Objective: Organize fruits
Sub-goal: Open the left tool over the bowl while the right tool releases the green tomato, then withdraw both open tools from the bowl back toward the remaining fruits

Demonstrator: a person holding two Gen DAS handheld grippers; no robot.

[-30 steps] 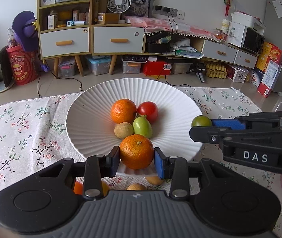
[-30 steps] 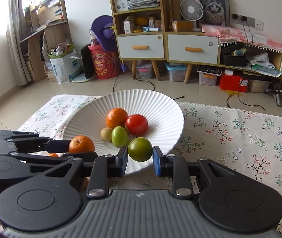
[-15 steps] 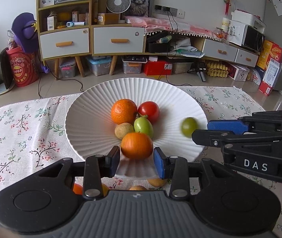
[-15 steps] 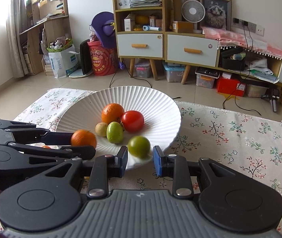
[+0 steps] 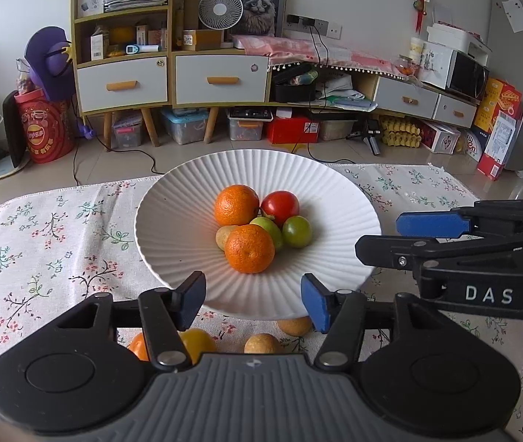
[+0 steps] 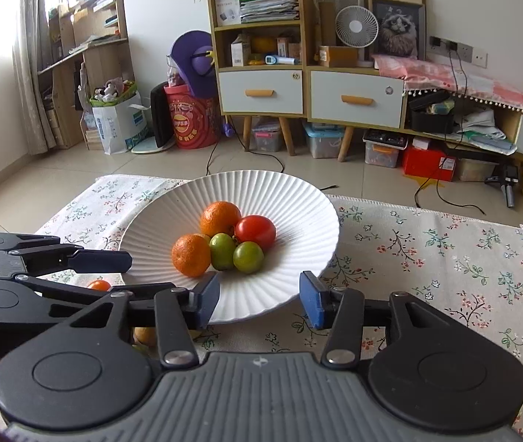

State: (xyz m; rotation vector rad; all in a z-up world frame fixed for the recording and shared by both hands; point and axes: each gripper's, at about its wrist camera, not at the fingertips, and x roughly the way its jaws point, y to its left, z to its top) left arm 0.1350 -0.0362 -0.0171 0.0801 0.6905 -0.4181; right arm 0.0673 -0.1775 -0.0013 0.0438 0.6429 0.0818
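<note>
Covering the table: flowered cloth (image 5: 40,228). Sitting on it, centre: ribbed white plate (image 5: 173,221), near rim just ahead of both tools.

Left gripper (image 5: 253,296): jaws spread wide, nothing between them, aimed at plate's near edge. Right gripper (image 6: 259,296): same, jaws apart and empty, just right of the left one, also facing the plate.

Piled mid-plate, touching in one cluster: near orange (image 5: 249,248), far orange (image 5: 237,204), red tomato (image 5: 280,207), round green fruit (image 5: 297,231), second green fruit (image 5: 270,229) wedged in the middle, small tan fruit (image 5: 223,236) mostly hidden behind the near orange.

Loose on the cloth, below the plate's near rim and tucked under the left gripper: yellow fruit (image 5: 197,342) beside a small orange-red one (image 5: 137,346), two tan round ones (image 5: 261,344) and (image 5: 294,326).

Key relation: leftovers lie below and behind the left fingertips, not ahead. Looks like pull back and drop needed before closing. Left gripper nearer; roughly round, so no axis to line up. Roll risk on contact.
</note>
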